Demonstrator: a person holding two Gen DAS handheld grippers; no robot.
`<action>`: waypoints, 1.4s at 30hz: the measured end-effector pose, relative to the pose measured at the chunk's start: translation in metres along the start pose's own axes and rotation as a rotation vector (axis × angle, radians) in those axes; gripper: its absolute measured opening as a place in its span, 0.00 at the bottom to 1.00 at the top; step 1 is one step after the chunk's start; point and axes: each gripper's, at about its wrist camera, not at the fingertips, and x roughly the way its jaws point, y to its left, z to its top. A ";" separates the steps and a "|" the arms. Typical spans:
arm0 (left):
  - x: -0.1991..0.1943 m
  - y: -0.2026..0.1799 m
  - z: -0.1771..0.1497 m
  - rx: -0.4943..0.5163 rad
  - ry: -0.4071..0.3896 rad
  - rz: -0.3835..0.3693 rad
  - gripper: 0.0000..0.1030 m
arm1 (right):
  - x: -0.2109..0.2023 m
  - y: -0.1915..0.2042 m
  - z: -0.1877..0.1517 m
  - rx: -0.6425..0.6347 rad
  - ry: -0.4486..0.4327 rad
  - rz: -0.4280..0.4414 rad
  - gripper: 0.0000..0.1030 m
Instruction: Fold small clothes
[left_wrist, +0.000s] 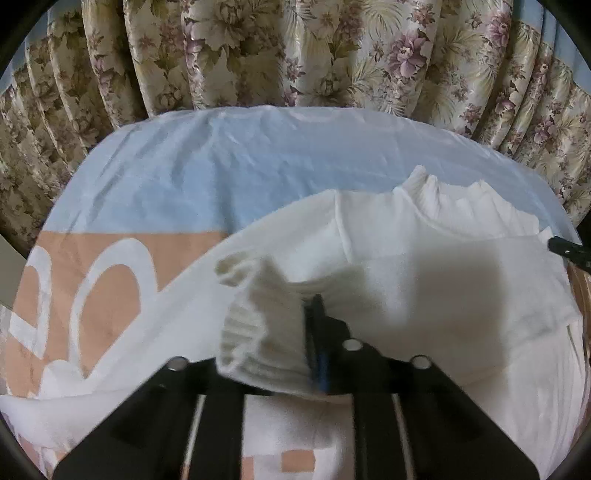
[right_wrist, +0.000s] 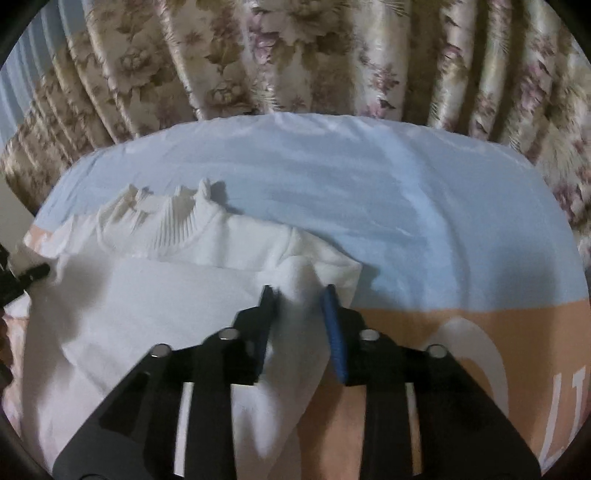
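Observation:
A white sweater with a ribbed high collar lies on a bed sheet. In the left wrist view a sleeve is folded in over the body. Its ribbed cuff drapes over my left gripper and hides the left finger. The jaws stand a little apart, and the right finger's blue pad shows beside the cuff. My right gripper is open at the sweater's right shoulder edge. A raised ridge of white cloth stands between its fingers, and neither pad squeezes it.
The sheet is pale blue at the far side and peach with big white letters nearer me. A flowered curtain hangs right behind the bed. Each view shows the other gripper's black tip at its edge.

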 end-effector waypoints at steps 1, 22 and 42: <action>-0.005 0.001 0.000 0.003 -0.010 0.015 0.40 | -0.012 -0.001 -0.001 0.002 -0.020 -0.002 0.33; -0.016 -0.047 -0.025 0.129 -0.020 0.023 0.68 | -0.045 0.039 -0.079 -0.124 0.043 0.121 0.37; -0.047 0.058 -0.033 -0.121 -0.023 0.035 0.78 | -0.029 0.040 -0.025 -0.129 -0.049 0.047 0.47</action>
